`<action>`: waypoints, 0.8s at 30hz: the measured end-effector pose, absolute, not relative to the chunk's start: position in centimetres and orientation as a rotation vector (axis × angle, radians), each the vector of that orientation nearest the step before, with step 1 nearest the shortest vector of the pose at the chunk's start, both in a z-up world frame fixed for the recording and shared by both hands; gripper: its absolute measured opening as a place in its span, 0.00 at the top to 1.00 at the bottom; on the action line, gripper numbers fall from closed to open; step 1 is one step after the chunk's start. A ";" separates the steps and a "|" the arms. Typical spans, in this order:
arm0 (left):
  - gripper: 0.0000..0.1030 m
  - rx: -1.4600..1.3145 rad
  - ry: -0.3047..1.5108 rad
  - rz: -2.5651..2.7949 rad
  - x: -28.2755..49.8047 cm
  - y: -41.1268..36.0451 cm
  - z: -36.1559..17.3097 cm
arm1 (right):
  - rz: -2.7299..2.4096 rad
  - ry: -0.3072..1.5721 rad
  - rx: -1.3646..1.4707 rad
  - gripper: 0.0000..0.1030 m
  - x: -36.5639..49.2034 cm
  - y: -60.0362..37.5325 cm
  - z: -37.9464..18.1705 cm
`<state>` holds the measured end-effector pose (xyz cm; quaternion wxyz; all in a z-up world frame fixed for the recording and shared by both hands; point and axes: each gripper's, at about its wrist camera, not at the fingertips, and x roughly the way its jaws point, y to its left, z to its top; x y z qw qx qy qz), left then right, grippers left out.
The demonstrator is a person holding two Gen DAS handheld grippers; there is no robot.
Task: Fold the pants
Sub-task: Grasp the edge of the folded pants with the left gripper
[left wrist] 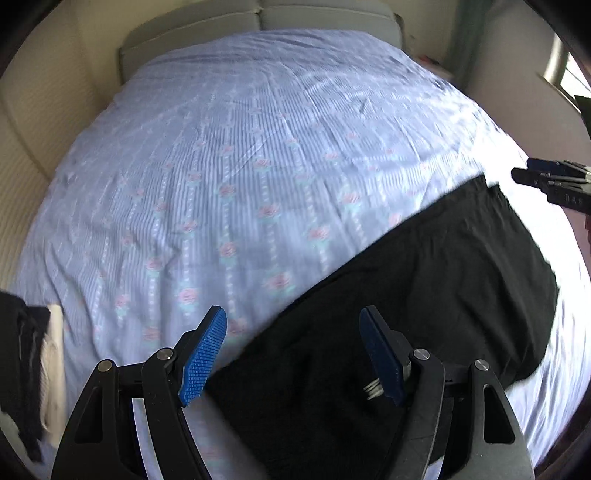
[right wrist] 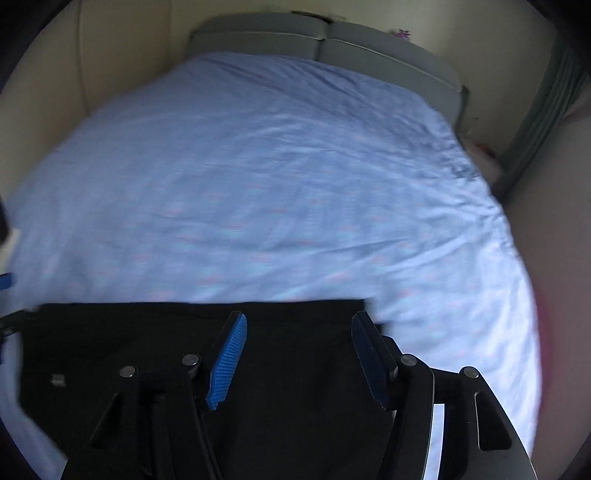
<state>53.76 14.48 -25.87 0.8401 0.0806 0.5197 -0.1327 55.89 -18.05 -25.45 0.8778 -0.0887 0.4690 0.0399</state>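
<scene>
Left wrist view, near first: my left gripper (left wrist: 293,350) has its blue ribbed fingers (left wrist: 203,356) spread wide, grasping nothing, hovering over the black fabric pants (left wrist: 406,295). Pants lie flat on the pale blue floral bedsheet (left wrist: 221,166), near the bed's foot edge, running toward the far right. Looks like a partly folded rectangle, but blur stops me telling how many layers. Small metal bit, maybe a clasp or zip pull (left wrist: 373,389), shows on the cloth by the right finger. At the left edge sits a pile of dark and white clothing (left wrist: 33,362). Far right, the black body of my right gripper (left wrist: 554,184) pokes in just past the pants' far end. Beyond that, the grey padded headboard (left wrist: 258,14).

Right wrist view: right gripper (right wrist: 299,354) also released, fingers apart, above the pants (right wrist: 147,350), whose straight far edge sits just ahead of the tips. Sheet (right wrist: 258,166) stretches away to the headboard (right wrist: 321,40).

Risks, my guess: both frames are motion-blurred, so I'm moving fast. A pinch now could catch only the top layer, or snag the sheet along with it, and drag the fold crooked. The two ends lifted unevenly would skew the next fold.

View differences: only the left shows the clothing pile and the floral print clearly. Only the right shows the straight far hem square-on, plus a green curtain (right wrist: 546,110) at the right.
</scene>
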 end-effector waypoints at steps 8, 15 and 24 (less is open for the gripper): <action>0.32 0.065 1.276 -0.424 55.8 19.4 -29.1 | 0.163 1.089 -0.039 0.42 49.2 -10.4 -29.8; 0.61 0.066 1.366 -0.471 55.5 18.6 -32.2 | 0.156 1.171 -0.011 0.42 46.0 -8.4 -31.2; 0.86 -0.013 1.230 -0.461 53.0 21.0 -28.7 | 0.105 1.151 0.034 0.42 45.6 -9.8 -29.2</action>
